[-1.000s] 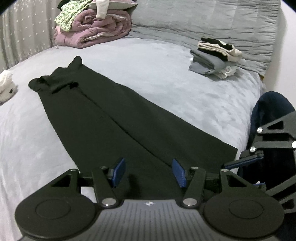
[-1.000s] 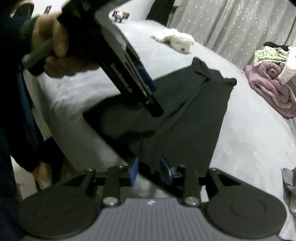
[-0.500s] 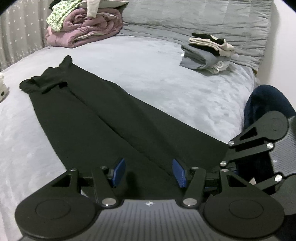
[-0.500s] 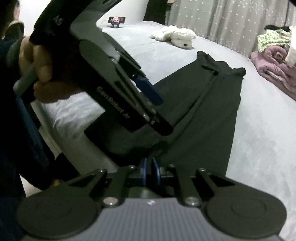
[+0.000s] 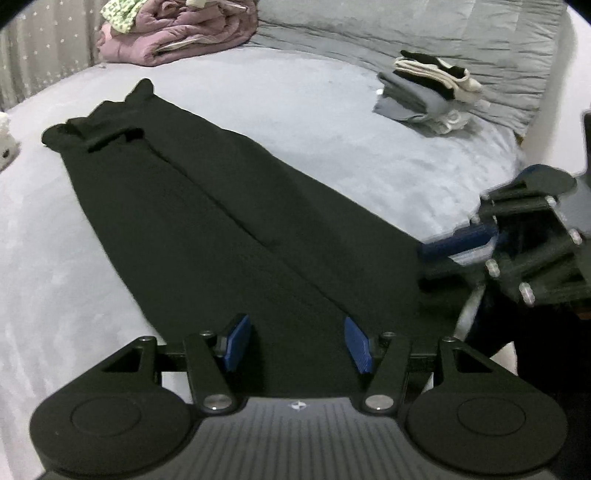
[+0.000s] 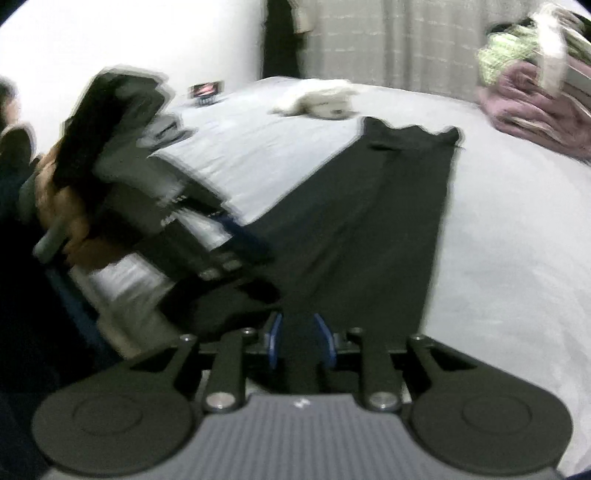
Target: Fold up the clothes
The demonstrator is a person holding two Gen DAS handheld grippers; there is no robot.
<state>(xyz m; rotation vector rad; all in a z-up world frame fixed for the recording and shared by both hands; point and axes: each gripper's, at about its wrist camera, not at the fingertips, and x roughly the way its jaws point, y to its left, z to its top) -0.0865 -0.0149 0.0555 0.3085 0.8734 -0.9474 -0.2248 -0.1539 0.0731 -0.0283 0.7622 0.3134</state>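
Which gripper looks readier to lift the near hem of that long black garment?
Right, probably: the right gripper has narrow jaws flanking hem cloth of the long black garment; the left gripper hangs wide open, gripping nothing.

The place is a bedroom in a home. A wide bed with a grey cover fills both views, a quilted grey headboard behind it. Folded clothes and a rolled mauve blanket lie on it, a white plush toy too, and starred grey curtains hang behind.
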